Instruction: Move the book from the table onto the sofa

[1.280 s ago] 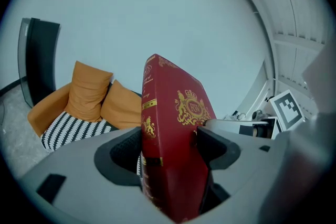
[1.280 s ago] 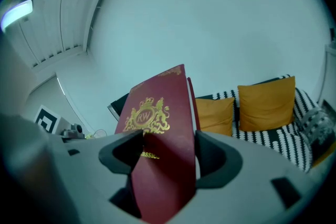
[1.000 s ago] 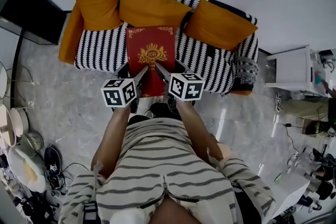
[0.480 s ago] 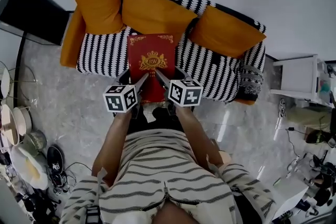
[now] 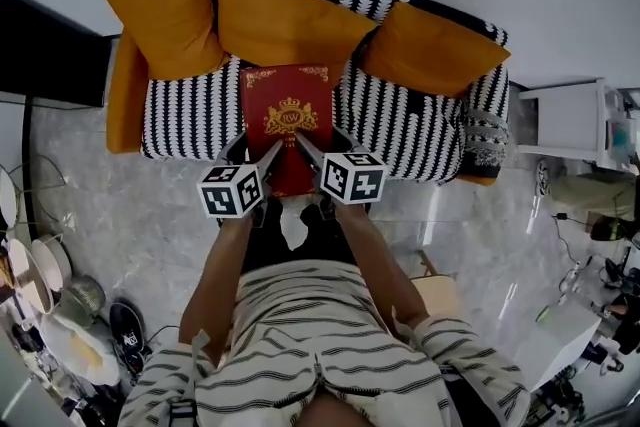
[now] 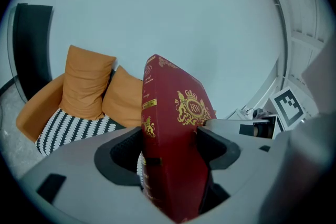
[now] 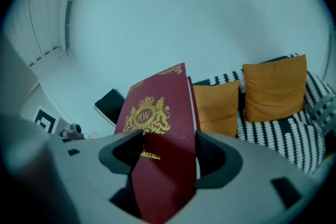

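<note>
A thick red book (image 5: pixel 288 120) with a gold crest hangs over the black-and-white striped sofa seat (image 5: pixel 190 105), in front of the middle orange cushion (image 5: pixel 285 20). Both grippers hold its near end. My left gripper (image 5: pixel 262 153) is shut on the book's left edge, the spine side, and in the left gripper view the book (image 6: pixel 173 149) fills the gap between the jaws. My right gripper (image 5: pixel 310 150) is shut on the right edge, and the right gripper view shows the book (image 7: pixel 163 165) wedged between its jaws.
Three orange cushions lean on the sofa back, left (image 5: pixel 165 15) and right (image 5: pixel 430 50) of the middle one. A black cabinet (image 5: pixel 45 50) stands left of the sofa, a white side table (image 5: pixel 565 120) to its right. Shoes and clutter (image 5: pixel 70 335) lie on the marble floor at the left.
Both grippers and the book have sunk and moved further over the sofa seat. The grip on the book is unchanged.
</note>
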Demonstrator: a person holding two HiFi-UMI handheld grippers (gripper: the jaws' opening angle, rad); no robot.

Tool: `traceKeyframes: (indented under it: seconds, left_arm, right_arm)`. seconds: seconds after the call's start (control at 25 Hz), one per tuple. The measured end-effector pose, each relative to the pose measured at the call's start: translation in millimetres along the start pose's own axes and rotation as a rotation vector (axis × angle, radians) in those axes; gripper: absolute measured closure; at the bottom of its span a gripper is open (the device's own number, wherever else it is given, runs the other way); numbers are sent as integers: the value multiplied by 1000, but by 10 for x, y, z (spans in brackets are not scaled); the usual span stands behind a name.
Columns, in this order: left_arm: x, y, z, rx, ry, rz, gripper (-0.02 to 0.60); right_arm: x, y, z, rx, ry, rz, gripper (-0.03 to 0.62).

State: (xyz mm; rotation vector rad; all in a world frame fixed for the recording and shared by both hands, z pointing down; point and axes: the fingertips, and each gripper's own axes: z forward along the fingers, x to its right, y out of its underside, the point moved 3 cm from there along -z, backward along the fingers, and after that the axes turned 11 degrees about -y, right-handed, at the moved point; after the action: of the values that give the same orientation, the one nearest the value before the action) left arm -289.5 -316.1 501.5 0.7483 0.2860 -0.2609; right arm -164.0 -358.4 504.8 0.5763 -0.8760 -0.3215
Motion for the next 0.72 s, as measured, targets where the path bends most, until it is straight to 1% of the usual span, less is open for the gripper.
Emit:
traceKeyframes:
  seconds: [0.2, 0.4, 0.72]
  left_arm:
    - [-220, 0, 233, -32, 32, 11, 247]
    - [-351, 21, 530, -65, 68, 38, 247]
    - [-558, 198, 911, -104, 79, 20, 247]
  right_arm:
    - [79, 52, 257, 10, 41, 19, 279]
    - [262, 110, 463, 14, 85, 46, 279]
    - [550, 277, 765, -13, 108, 69, 279]
